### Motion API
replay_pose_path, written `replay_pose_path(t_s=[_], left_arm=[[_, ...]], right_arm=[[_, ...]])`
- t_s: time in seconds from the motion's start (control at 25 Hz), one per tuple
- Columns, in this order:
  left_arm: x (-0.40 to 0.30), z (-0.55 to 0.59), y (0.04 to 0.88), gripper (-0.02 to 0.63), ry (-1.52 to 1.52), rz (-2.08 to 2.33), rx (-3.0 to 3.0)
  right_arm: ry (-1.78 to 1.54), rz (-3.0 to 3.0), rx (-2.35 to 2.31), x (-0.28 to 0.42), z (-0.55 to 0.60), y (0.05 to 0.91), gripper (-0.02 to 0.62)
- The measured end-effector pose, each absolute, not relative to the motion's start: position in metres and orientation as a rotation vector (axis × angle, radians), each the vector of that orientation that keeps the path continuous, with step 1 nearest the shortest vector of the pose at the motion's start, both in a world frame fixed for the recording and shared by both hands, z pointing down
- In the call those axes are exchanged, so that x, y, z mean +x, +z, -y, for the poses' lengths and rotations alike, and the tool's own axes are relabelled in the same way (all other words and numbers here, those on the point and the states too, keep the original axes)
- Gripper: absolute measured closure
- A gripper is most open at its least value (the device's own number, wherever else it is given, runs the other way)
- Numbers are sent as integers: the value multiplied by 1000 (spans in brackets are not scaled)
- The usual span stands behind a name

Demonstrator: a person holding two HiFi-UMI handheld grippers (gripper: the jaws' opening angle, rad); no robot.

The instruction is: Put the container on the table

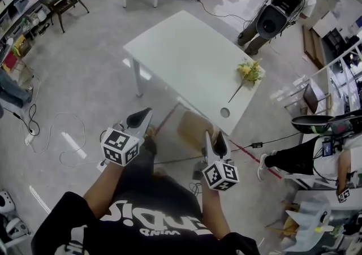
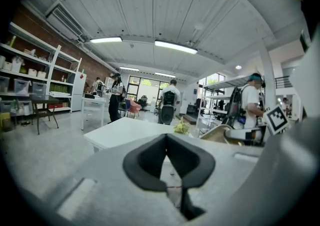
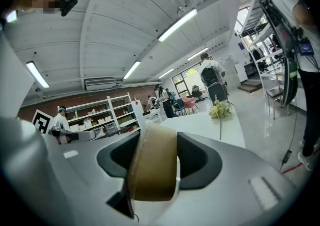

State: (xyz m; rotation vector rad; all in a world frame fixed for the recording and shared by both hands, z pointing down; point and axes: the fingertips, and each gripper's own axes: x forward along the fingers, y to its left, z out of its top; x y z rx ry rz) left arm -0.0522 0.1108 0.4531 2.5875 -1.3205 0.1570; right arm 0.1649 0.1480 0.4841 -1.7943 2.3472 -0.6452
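Gripping a tan, translucent container [image 3: 152,162] in the right gripper [image 3: 156,142], holding it over the grey floor [image 1: 85,78] just short of the white desk [image 1: 186,50] bearing a yellow flower stem [image 1: 249,71]. Carrying the left gripper [image 2: 167,140] clenched, empty. Facing shelving [image 3: 102,115] and standing people [image 1: 283,8].

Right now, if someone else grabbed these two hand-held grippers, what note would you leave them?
Left gripper: shut, empty.
Right gripper: shut on the tan container.
White table: just ahead, with a yellow flower lying on it.
Done: the container is in the gripper, not yet over the table.
Left: carry it over a bare part of the table, set it down, open the gripper.
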Motion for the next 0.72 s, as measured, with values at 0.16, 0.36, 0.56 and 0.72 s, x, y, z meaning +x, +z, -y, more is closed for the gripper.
replay_pose_path(t_s=[0.16, 0.36, 0.56, 0.72], left_arm=[[-47, -73, 462, 604, 153, 1290, 2585], [-45, -11, 466, 604, 151, 1249, 2593], [-53, 61, 467, 604, 164, 1226, 2595], [-67, 118, 463, 604, 165, 1202, 2596]], right_arm=[[-638, -2319, -1815, 170, -113, 486, 365], [-663, -2285, -1827, 169, -56, 489, 367], [-680, -2278, -1830, 157, 12, 488, 367], [-693, -2273, -1831, 138, 65, 483, 367]])
